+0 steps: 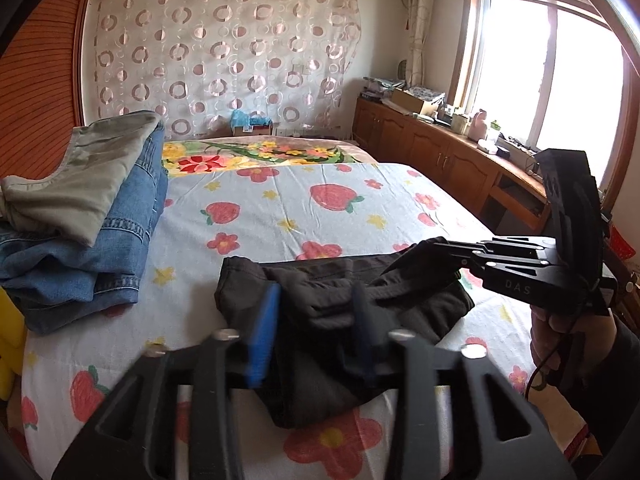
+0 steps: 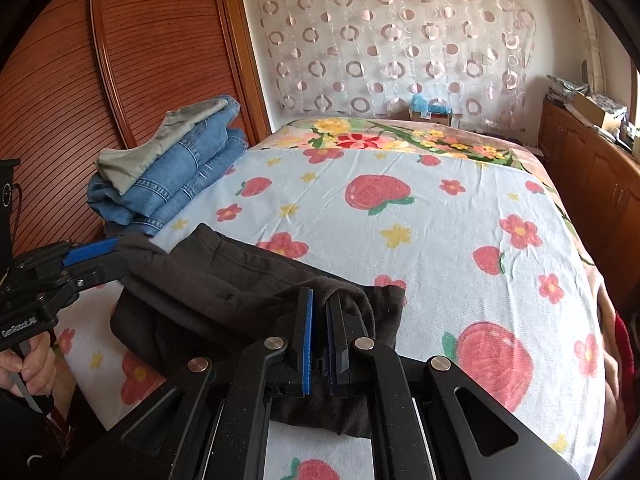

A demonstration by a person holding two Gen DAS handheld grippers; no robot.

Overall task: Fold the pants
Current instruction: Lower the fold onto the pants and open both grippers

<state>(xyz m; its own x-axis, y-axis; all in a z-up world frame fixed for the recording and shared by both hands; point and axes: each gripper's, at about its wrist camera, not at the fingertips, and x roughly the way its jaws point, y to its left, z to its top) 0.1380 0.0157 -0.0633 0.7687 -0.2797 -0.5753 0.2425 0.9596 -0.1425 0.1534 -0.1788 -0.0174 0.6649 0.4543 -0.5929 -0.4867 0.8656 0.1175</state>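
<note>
Black pants (image 1: 344, 308) lie bunched and partly folded on the strawberry-print bed sheet (image 1: 280, 208); they also show in the right wrist view (image 2: 224, 284). My left gripper (image 1: 316, 304) has its jaws apart with black cloth between them; in the right wrist view it (image 2: 116, 252) sits at the pants' left end. My right gripper (image 2: 322, 304) is shut on the pants' right edge; in the left wrist view it (image 1: 404, 264) comes in from the right onto the cloth.
A stack of folded jeans with a grey-green garment (image 1: 80, 216) on top sits at the bed's left side, also in the right wrist view (image 2: 172, 164). A wooden cabinet (image 1: 440, 152) with clutter runs along the right wall under the window. A wooden slatted door (image 2: 132, 60) stands at the left.
</note>
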